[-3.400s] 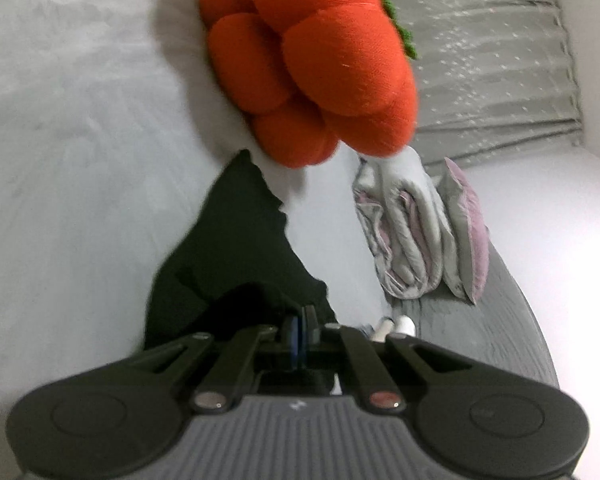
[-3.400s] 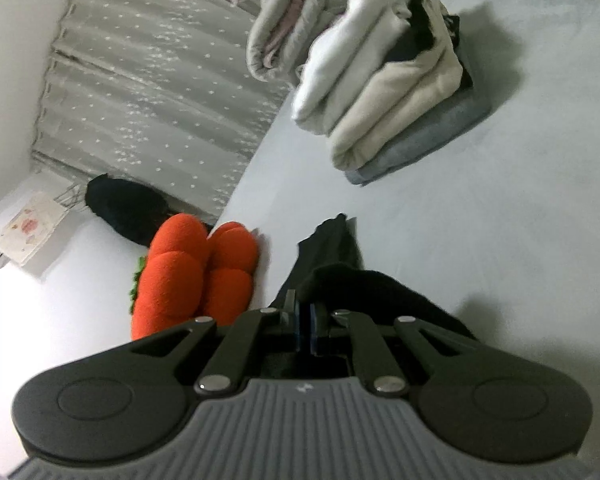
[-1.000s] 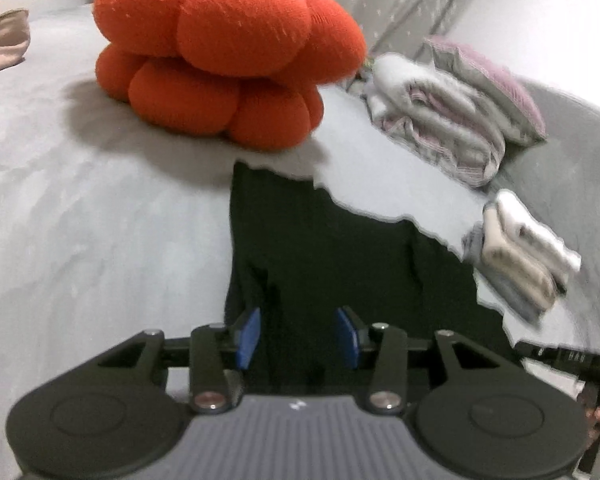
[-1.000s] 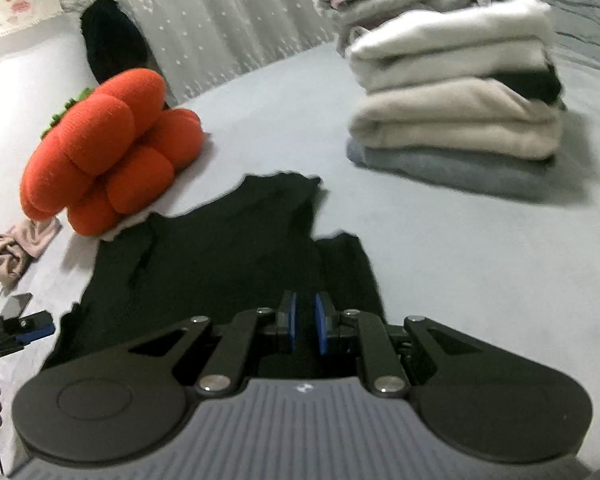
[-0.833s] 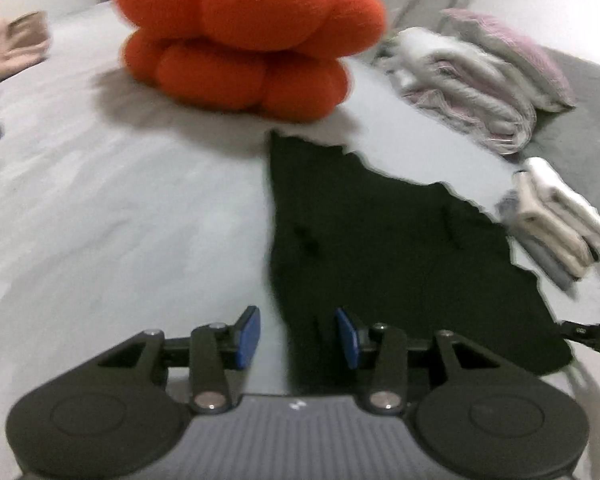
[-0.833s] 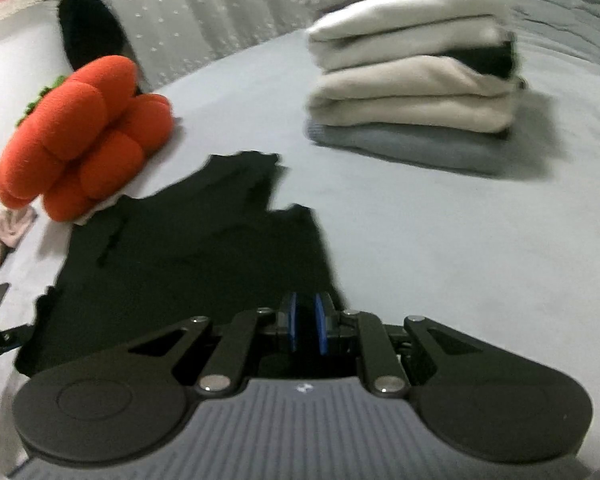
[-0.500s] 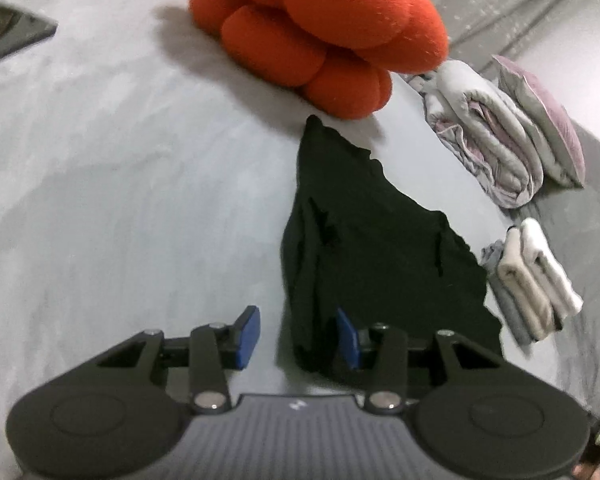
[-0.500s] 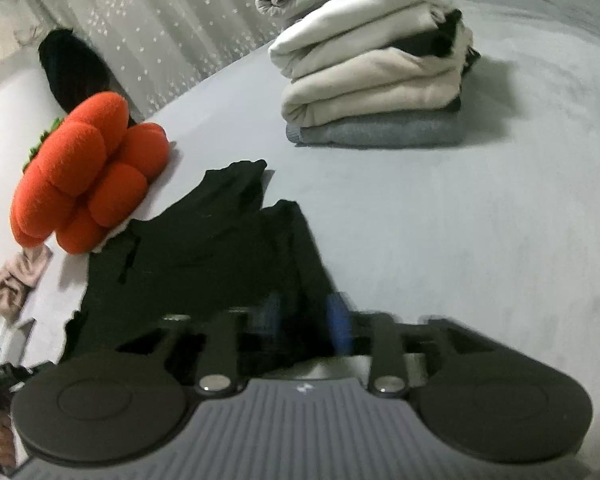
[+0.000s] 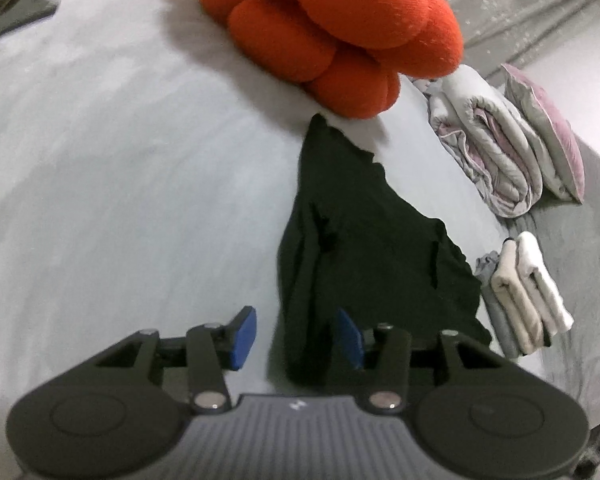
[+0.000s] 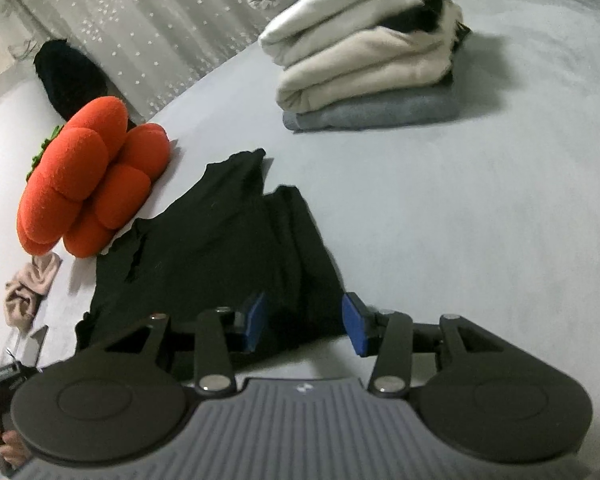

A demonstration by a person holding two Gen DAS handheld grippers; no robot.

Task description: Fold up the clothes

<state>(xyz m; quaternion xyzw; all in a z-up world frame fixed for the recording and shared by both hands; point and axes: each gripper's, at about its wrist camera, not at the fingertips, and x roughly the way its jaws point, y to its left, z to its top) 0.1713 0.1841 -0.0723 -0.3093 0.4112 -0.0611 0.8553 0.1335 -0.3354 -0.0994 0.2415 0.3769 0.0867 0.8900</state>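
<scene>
From the left wrist camera, the left gripper point(image 9: 296, 338) hangs low over the grey bed cover point(image 9: 112, 184) with its blue-padded fingers point(image 9: 242, 336) spread apart and nothing between them. The black garment point(image 9: 364, 240) lies spread flat on the cover just ahead, its near corner reaching in beside the right-hand pad. Beyond its far tip sits an orange plush cushion point(image 9: 340, 28), close to touching it. To the right are a rolled quilt point(image 9: 496, 148) with a pink-edged pillow point(image 9: 548, 132) beside it, and nearer, a small stack of folded clothes point(image 9: 524, 288) right by the garment's edge.

From the right wrist camera, the right gripper point(image 10: 304, 322) also has its tongs wide apart, holding nothing; the garment's point(image 10: 220, 248) near hem lies in the gap between the pads. The orange cushion point(image 10: 88, 180) is at the left, against the garment's far corner, with a crumpled beige cloth point(image 10: 32, 284) below it. The folded stack point(image 10: 368, 60) stands well apart at the upper right, cream pieces over a grey one. A hand point(image 10: 0, 446) shows at the lower left edge
</scene>
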